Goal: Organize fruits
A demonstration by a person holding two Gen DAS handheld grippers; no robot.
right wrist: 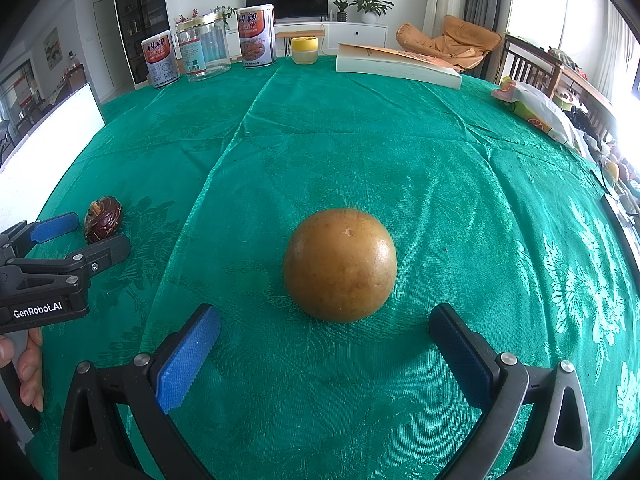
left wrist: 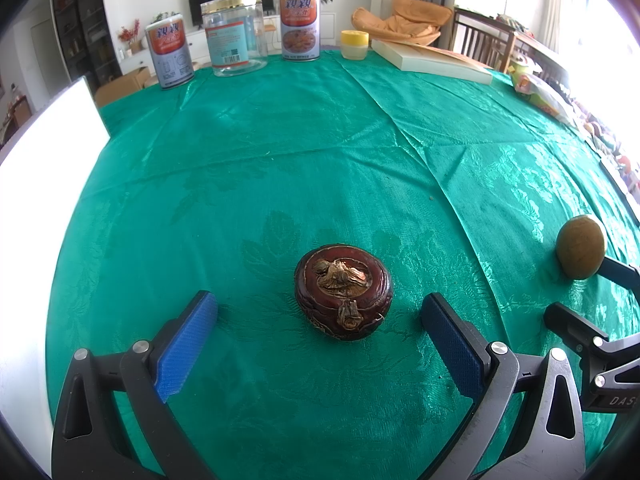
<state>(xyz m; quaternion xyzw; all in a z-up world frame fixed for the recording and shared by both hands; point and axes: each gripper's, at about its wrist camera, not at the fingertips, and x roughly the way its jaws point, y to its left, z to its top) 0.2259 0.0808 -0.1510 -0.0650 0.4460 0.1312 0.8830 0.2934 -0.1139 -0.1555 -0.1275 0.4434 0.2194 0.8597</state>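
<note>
Hovering state: both hand-held grippers low over the green-clothed worktop [left wrist: 280,152], neither holding anything.
Left risk: left hand-held gripper [left wrist: 320,320] has jaws spread wide; dark red-brown fruit [left wrist: 343,291] looks lumpy and flattish with a dried stem on top, so pads could catch uneven sides and it may tip or squirt forward when squeezed.
Left position: dark red-brown fruit sits on the cloth centred between the two blue pads, just ahead of the tips, touching neither.
Middle risk: the two hand-held grippers are close side by side; in the right wrist view the left one's near finger reaches toward the right one's side, so closing or lifting together could knock them.
Right risk: right hand-held gripper [right wrist: 325,326] also wide apart; round yellow-brown fruit [right wrist: 340,265] looks smooth and free to roll, so an off-centre pinch may push it away over the slippery cloth.
Right position: round yellow-brown fruit centred just ahead of the fingertips, not yet between the pads, no contact.
Destination: no fruit container identifiable; cannot tell where they go.
</note>
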